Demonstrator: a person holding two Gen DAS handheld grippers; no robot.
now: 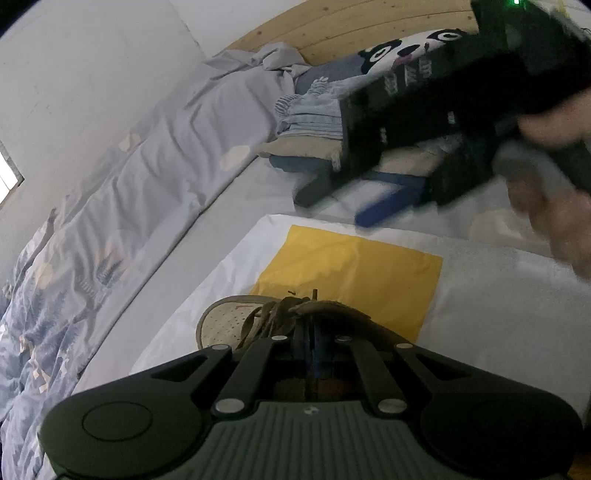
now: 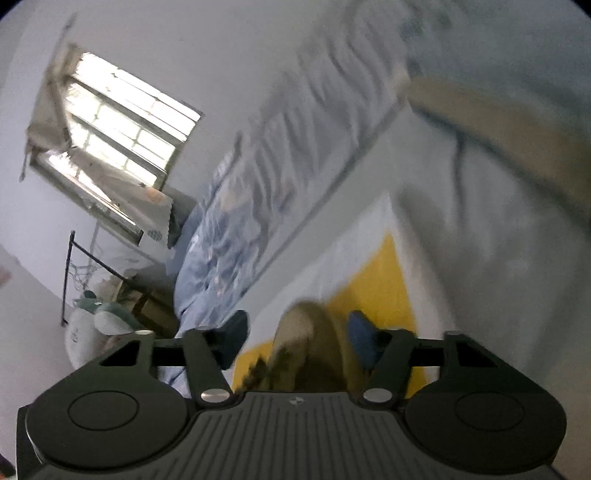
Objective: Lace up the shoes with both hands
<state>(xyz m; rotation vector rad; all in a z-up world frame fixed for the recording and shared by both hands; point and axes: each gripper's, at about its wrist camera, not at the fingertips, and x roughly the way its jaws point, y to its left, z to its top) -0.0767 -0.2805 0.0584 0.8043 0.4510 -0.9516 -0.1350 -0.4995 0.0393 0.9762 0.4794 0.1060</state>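
My left gripper (image 1: 308, 325) sits low over the shoe (image 1: 236, 325), its 2 fingers drawn together on the brown tongue and lace bundle at the top of the shoe; they look clamped on that material, though the pinch point itself is partly hidden by the fingers. The shoe is tan with a perforated pale insole, and it lies on a white sheet (image 1: 498, 302) with a yellow rectangle (image 1: 351, 273) just beyond it. The brown laces (image 1: 269, 317) bunch loosely where the opening meets the tongue.

My right gripper (image 2: 295, 332) is spread wide, with the 2 blue pads (image 2: 364, 338) well apart and the blurred shoe (image 2: 306, 347) between them, touching neither as far as I can tell. In the left wrist view that right gripper (image 1: 354, 195) hangs above the far right of the sheet, smeared by motion, with my hand (image 1: 554, 206) around its handle.

The sheet lies on a bed. A rumpled grey-blue duvet (image 1: 147, 177) runs along the left by the wall, and far off a panda-print pillow (image 1: 399, 51) leans on a wooden headboard (image 1: 369, 22). A bright window (image 2: 114, 147) shows far left in the right wrist view.
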